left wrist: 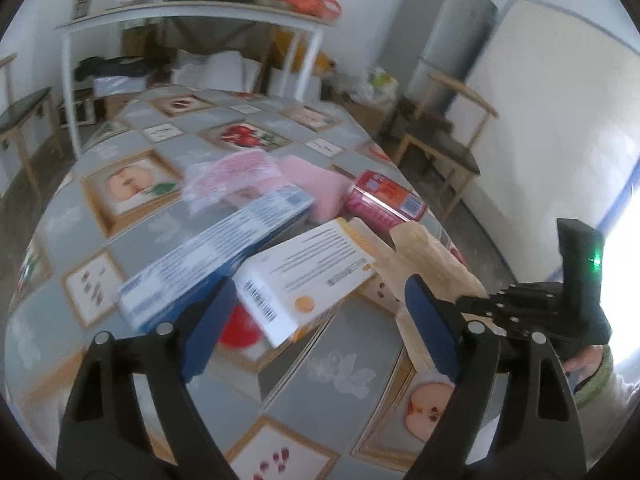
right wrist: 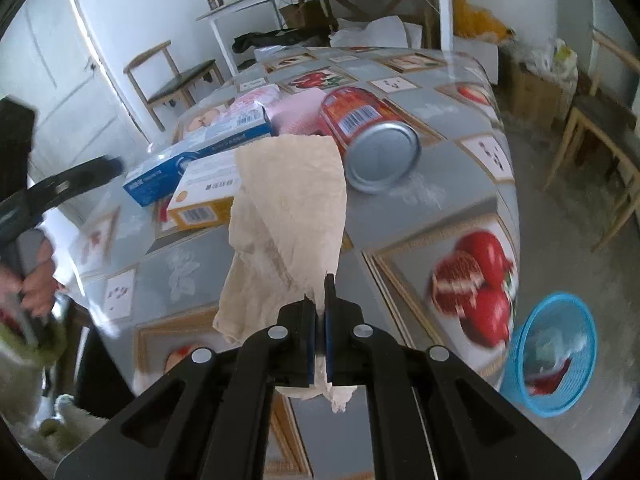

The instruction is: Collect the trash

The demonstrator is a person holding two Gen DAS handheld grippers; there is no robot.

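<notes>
My right gripper (right wrist: 319, 300) is shut on a crumpled beige paper towel (right wrist: 288, 216) and holds it above the table; the towel also shows in the left wrist view (left wrist: 428, 264). My left gripper (left wrist: 320, 316) is open and empty, with its fingers either side of the near end of a white-and-orange box (left wrist: 304, 276) (right wrist: 208, 196). Beside that box lie a long blue-and-white box (left wrist: 216, 256) (right wrist: 188, 152), a red can on its side (left wrist: 384, 200) (right wrist: 368, 136), a pink packet (left wrist: 236, 172) and a pink sheet (left wrist: 312, 180).
A blue basket (right wrist: 552, 360) holding some trash stands on the floor right of the table (right wrist: 460, 184). Wooden chairs (left wrist: 444, 148) (right wrist: 176, 76) stand on both sides. A white shelf unit (left wrist: 192, 20) is beyond the table's far end.
</notes>
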